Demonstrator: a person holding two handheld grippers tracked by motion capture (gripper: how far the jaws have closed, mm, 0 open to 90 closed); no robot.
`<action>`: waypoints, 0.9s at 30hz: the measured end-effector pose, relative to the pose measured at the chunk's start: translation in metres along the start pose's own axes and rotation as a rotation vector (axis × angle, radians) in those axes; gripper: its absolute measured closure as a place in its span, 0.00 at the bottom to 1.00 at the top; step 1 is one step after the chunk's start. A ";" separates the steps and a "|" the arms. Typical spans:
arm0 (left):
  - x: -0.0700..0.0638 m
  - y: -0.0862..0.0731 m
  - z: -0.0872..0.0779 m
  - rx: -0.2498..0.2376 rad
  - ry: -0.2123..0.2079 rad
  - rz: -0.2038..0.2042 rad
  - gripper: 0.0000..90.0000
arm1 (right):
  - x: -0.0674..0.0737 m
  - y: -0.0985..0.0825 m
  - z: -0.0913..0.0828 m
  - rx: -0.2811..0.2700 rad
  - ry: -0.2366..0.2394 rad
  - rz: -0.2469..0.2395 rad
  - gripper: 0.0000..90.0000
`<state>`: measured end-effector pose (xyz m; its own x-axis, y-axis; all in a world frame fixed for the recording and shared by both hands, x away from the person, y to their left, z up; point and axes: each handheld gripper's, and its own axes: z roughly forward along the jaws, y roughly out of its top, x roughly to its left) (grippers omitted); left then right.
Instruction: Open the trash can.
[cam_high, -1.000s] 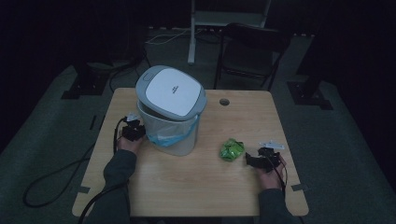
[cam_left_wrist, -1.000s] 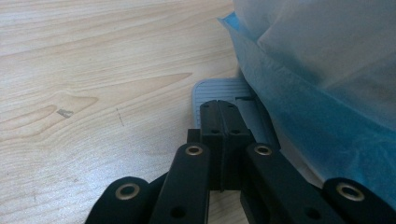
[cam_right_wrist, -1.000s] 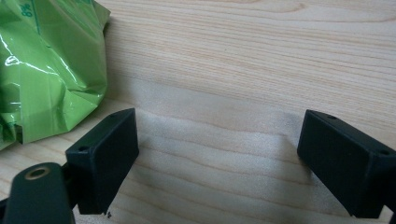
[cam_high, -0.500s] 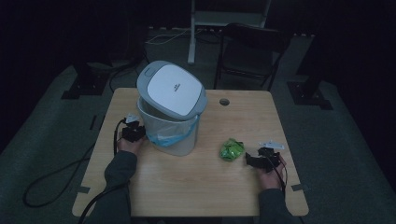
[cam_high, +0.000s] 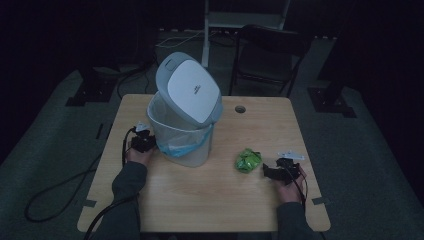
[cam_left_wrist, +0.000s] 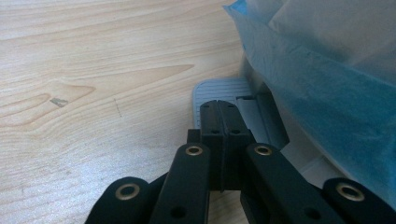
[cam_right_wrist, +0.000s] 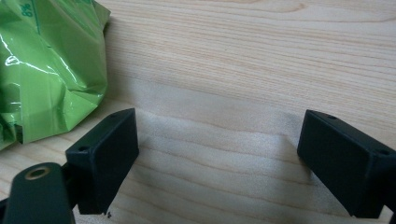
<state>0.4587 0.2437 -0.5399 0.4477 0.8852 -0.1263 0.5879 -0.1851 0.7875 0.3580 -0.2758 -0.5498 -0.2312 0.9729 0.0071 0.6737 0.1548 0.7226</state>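
Lid up, wrapper waiting

Our left hand-held gripper (cam_left_wrist: 219, 122), jaws together, presses the bin pedal (cam_left_wrist: 224, 95); slipping drops the lid (cam_high: 192, 91). Our right hand-held gripper (cam_right_wrist: 224, 158) gapes beside the green wrapper (cam_high: 248, 160) at 10 o'clock.

Table (cam_high: 210, 200): pale wood, matt, grained.
Bin (cam_high: 187, 145): smooth grey plastic.
Liner (cam_left_wrist: 322, 79): thin blue film.
Wrapper (cam_right_wrist: 42, 70): glossy, crinkled green foil.
Jaws: matt black plastic.

High view: dim, murky, surroundings near black. Both gripper views: bright, even light; soft shadows under jaws; glare on green wrapper (cam_right_wrist: 44, 70); nearest linkages blurred.
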 end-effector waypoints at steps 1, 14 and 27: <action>0.000 0.000 0.000 0.000 0.000 -0.001 1.00 | 0.000 0.000 0.000 0.000 0.000 0.000 0.13; 0.001 0.000 0.000 -0.001 -0.008 -0.009 1.00 | 0.000 0.000 0.000 0.000 0.000 0.000 0.13; 0.001 -0.001 0.000 -0.005 -0.005 -0.012 1.00 | 0.000 0.000 0.000 0.000 0.000 -0.001 0.13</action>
<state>0.4586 0.2447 -0.5407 0.4446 0.8849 -0.1387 0.5898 -0.1726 0.7889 0.3579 -0.2758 -0.5497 -0.2316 0.9728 0.0065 0.6738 0.1556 0.7223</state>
